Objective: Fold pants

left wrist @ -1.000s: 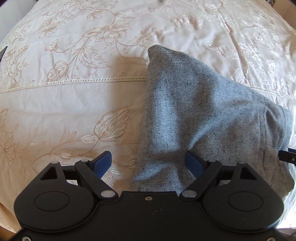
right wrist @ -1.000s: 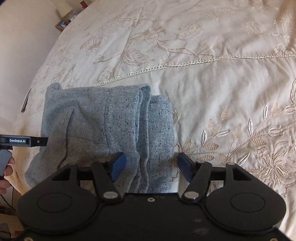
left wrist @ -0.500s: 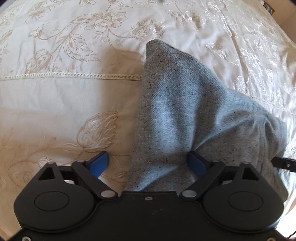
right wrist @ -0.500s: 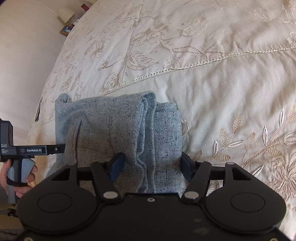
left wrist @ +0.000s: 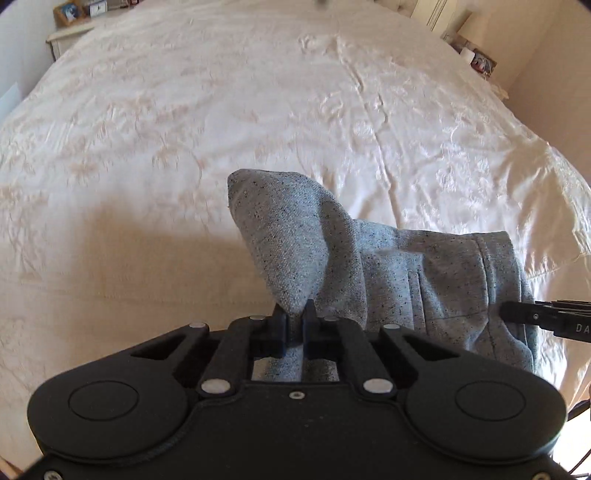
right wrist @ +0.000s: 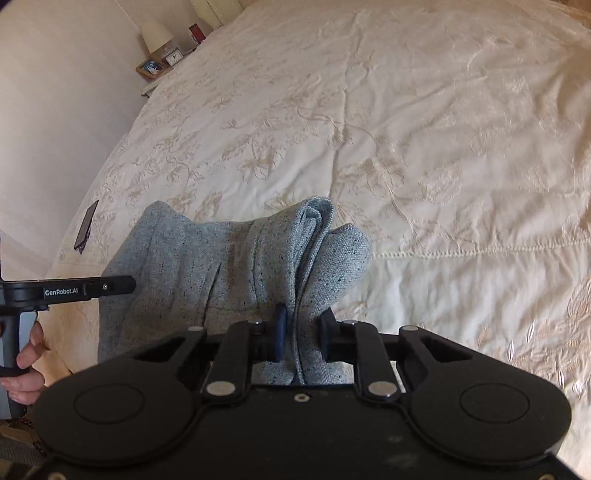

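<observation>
Both grippers pinch the grey pants (left wrist: 306, 254): my left gripper (left wrist: 294, 325) has just closed on one bunched corner, my right gripper (right wrist: 301, 334) has just closed on the thicker folded edge. Cloth hangs between them, just ahead. Beyond lies the cream bedspread (left wrist: 258, 110).

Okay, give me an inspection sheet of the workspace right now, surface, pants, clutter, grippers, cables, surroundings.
Surface: cream embroidered bedspread, wrinkled.
Job's things: grey pants, folded, near edge gathered up at both ends.
Clutter: dark flat object by the bed's edge.
Grippers: left gripper shut on pants; right gripper shut on pants; both have just been closing.
Cables: thin dark cords at the left wrist view's lower right corner.
Surroundings: bedside table with lamp, clock and framed picture; pale walls.
</observation>
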`<state>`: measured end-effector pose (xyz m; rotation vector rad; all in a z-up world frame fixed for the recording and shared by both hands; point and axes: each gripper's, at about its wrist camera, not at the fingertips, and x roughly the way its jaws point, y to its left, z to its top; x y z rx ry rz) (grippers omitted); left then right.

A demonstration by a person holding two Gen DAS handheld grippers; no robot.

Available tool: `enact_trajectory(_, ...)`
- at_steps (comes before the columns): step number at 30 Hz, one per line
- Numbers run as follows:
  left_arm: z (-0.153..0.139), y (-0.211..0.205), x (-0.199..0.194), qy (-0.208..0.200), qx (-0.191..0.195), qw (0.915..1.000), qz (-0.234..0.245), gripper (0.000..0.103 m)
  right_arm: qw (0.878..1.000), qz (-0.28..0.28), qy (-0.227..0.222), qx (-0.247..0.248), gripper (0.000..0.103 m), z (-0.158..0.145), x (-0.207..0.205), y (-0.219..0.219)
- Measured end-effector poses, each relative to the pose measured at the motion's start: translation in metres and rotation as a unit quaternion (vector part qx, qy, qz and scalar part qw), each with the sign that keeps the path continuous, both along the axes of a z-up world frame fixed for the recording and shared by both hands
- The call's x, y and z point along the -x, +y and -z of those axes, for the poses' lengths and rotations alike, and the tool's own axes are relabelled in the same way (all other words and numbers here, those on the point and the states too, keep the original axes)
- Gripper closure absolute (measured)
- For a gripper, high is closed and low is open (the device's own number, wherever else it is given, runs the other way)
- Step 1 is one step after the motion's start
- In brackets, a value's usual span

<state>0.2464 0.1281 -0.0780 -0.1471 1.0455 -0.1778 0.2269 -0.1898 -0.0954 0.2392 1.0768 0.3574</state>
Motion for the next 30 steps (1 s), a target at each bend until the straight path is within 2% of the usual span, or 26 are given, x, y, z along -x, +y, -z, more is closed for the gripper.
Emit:
enact_trajectory(3, -0.014, 0.018, -0.036, -0.014, 0.014, 0.9996, -0.02, 0.094, 1.0, 0.005, -0.021, -0.006, 0.084, -0.012, -0.041, 0.014)
enact_trajectory(5, -0.013, 0.03, -0.06, -0.016, 0.012, 0.9992, -0.034, 0.092, 0.999, 0.003, -0.04, -0.006, 0.084, -0.017, -0.072, 0.023)
enact_trajectory(7, -0.001, 0.037, -0.082, -0.007, -0.01, 0.9986, -0.051, 0.077, 0.999, 0.012, -0.049, -0.006, 0.083, -0.011, -0.099, 0.033)
enact_trajectory(8, 0.009, 0.04, -0.092, 0.001, -0.036, 0.9971, -0.067, 0.067, 0.999, 0.027, -0.047, -0.002, 0.078, -0.003, -0.113, 0.035)
enact_trajectory(9, 0.025, 0.045, -0.102, 0.019, -0.076, 0.9919, -0.1, 0.064, 0.998, 0.041, -0.039, 0.012, 0.071, 0.007, -0.125, 0.038)
enact_trajectory(10, 0.04, 0.052, -0.11, 0.037, -0.107, 0.9847, -0.132, 0.069, 0.996, 0.069, -0.018, 0.061, 0.072, 0.022, -0.139, 0.04)
enact_trajectory(11, 0.052, 0.059, -0.113, 0.05, -0.123, 0.9803, -0.146, 0.073, 0.989, 0.094, -0.002, 0.115, 0.071, 0.034, -0.15, 0.044)
enact_trajectory(12, 0.059, 0.065, -0.113, 0.06, -0.129, 0.9778, -0.154, 0.073, 0.983, 0.106, 0.004, 0.149, 0.071, 0.042, -0.155, 0.046)
enact_trajectory(13, 0.061, 0.07, -0.11, 0.066, -0.126, 0.9765, -0.162, 0.073, 0.98, 0.114, 0.005, 0.161, 0.071, 0.046, -0.156, 0.046)
enact_trajectory(16, 0.048, 0.078, -0.088, 0.052, -0.102, 0.9809, -0.158, 0.073, 0.983, 0.127, -0.01, 0.132, 0.071, 0.033, -0.143, 0.049)
enact_trajectory(18, 0.034, 0.072, -0.074, 0.039, -0.111, 0.9821, -0.147, 0.071, 0.985, 0.115, -0.023, 0.13, 0.071, 0.019, -0.132, 0.058)
enact_trajectory(23, -0.007, 0.029, -0.044, 0.009, -0.132, 0.9844, -0.116, 0.064, 0.985, 0.085, -0.051, 0.142, 0.071, -0.02, -0.088, 0.081)
enact_trajectory(30, -0.046, -0.025, -0.003, -0.017, -0.112, 0.9893, -0.092, 0.063, 0.986, 0.05, -0.075, 0.138, 0.069, -0.061, -0.037, 0.103)
